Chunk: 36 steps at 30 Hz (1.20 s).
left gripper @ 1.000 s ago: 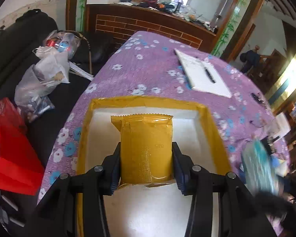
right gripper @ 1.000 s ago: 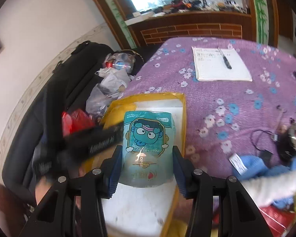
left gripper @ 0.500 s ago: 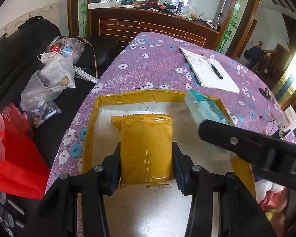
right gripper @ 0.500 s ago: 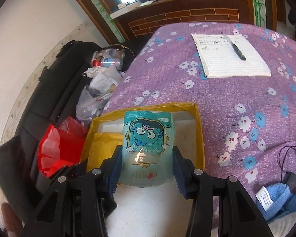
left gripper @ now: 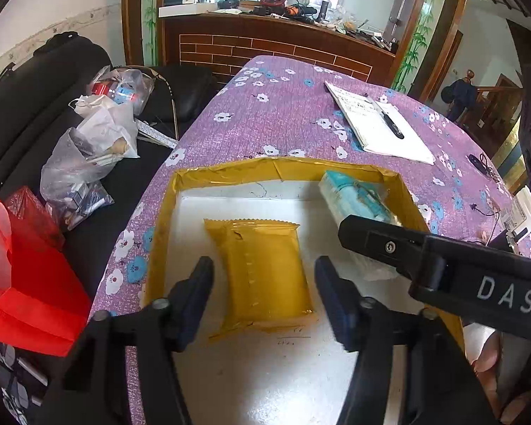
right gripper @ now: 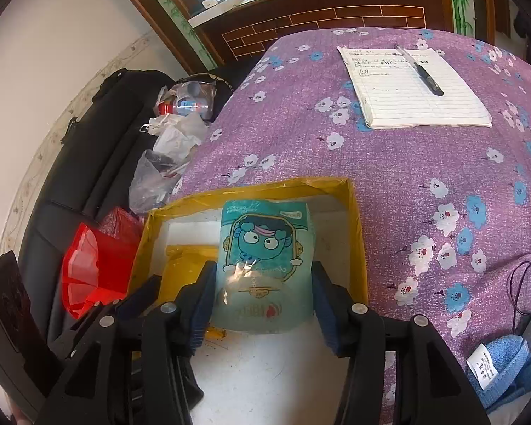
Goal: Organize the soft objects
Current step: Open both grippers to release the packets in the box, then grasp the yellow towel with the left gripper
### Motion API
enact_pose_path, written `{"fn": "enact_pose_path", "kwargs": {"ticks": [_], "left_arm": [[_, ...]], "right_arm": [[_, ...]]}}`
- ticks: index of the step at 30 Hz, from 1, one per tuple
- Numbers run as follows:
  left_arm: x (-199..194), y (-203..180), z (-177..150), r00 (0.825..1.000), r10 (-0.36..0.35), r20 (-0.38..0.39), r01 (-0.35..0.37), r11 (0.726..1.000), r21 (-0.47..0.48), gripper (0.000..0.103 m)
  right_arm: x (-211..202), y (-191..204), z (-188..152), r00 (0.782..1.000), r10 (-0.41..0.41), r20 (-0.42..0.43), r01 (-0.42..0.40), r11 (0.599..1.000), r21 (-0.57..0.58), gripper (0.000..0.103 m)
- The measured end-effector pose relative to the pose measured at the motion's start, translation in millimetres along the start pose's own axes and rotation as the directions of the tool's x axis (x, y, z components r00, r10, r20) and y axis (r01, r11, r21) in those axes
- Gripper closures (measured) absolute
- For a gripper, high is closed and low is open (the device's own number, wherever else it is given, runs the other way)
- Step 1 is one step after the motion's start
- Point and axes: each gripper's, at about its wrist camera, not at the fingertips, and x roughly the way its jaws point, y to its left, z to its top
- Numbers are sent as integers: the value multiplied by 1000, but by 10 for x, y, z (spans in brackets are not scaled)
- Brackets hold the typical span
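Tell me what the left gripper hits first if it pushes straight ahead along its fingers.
Probably the yellow packet lying between the open left gripper's fingers, then the yellow box's far wall; depth is uncertain.

Left gripper (left gripper: 263, 276): fingers spread wide, touching nothing, pointed down and forward | Right gripper (right gripper: 263, 294): fingers pressed against both sides of a teal packet (right gripper: 265, 265), reaching in front of the left.

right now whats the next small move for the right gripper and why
Probably lower a little and open the jaws. The right gripper is shut on the teal pack, already over the yellow-rimmed box. The yellow pack lies in the box with the left gripper open around it, and the floor beside it is bare.
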Motion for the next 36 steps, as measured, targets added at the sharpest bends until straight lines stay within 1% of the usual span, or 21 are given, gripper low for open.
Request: {"fn": "enact_pose_path", "kwargs": {"ticks": [1,5,7,9,10,11,12,15,17,18,21,22,24,25,26,27,28,29,30,33,36], "left_arm": [[-3,7,1,1000,-1,1,1,1000,-4,39],[-20,38,4,1000,-19,1,19,1000,-23,38],[-49,56,2,1000,-30,10,30,999,-34,38],[-81,70,-2,999,-46,17,47,998,-44,38],[-114,78,-4,998,-62,24,63,997,-52,38],[-154,76,-9,997,-74,34,76,996,-55,38],[-191,73,-11,996,-83,44,86,995,-53,38],[-348,-18,-44,989,-120,89,121,993,-12,38],[-391,-133,-60,983,-167,82,164,986,36,38],[-410,-210,-80,981,-181,74,176,982,66,38],[-524,-464,-151,979,-188,77,175,973,153,38],[-576,-545,-183,978,-193,77,177,968,179,38],[-715,-696,-261,973,-214,81,191,954,231,38],[-824,-792,-342,964,-253,79,225,939,262,37],[-886,-854,-417,956,-285,67,256,926,278,32],[-930,-905,-493,951,-305,55,277,915,293,30],[-988,-994,-610,944,-327,41,297,899,322,30],[-1021,-1073,-712,941,-336,28,306,885,350,29],[-1042,-1169,-827,942,-337,9,308,871,383,29],[-1064,-1463,-1143,954,-298,-20,270,830,488,29],[-1041,-1746,-1375,969,-244,-48,224,772,594,29]], "right_arm": [[-7,-8,-3,1000,5,-1,-5,1000,5,46],[-115,-37,-24,1000,20,3,-20,1000,19,46],[-235,-40,-60,999,40,17,-41,999,21,46],[-420,-62,-136,998,60,30,-61,998,28,46],[-547,-80,-197,996,83,45,-85,996,31,46],[-708,-97,-288,992,109,57,-110,994,16,46],[-826,-109,-362,991,115,65,-115,993,5,46],[-1269,-230,-681,983,143,112,-143,990,-7,44],[-1598,-373,-975,977,163,140,-161,987,-23,39],[-1712,-439,-1085,975,161,153,-158,987,-27,38],[-2055,-745,-1483,974,123,192,-122,992,-16,36],[-2128,-840,-1558,972,118,202,-119,993,-5,36],[-2300,-1084,-1790,968,105,228,-114,993,28,36],[-2364,-1195,-1883,966,101,238,-113,993,41,36],[-2426,-1300,-1976,964,95,249,-113,992,55,36],[-2491,-1414,-2084,961,89,262,-111,991,72,36],[-2533,-1506,-2166,959,83,271,-110,990,86,36],[-2584,-1603,-2246,957,80,278,-112,989,101,36],[-2616,-1703,-2327,957,82,280,-118,986,117,36],[-2682,-1910,-2481,952,95,290,-145,977,155,36],[-2759,-2031,-2579,945,101,311,-161,971,176,36]]}}
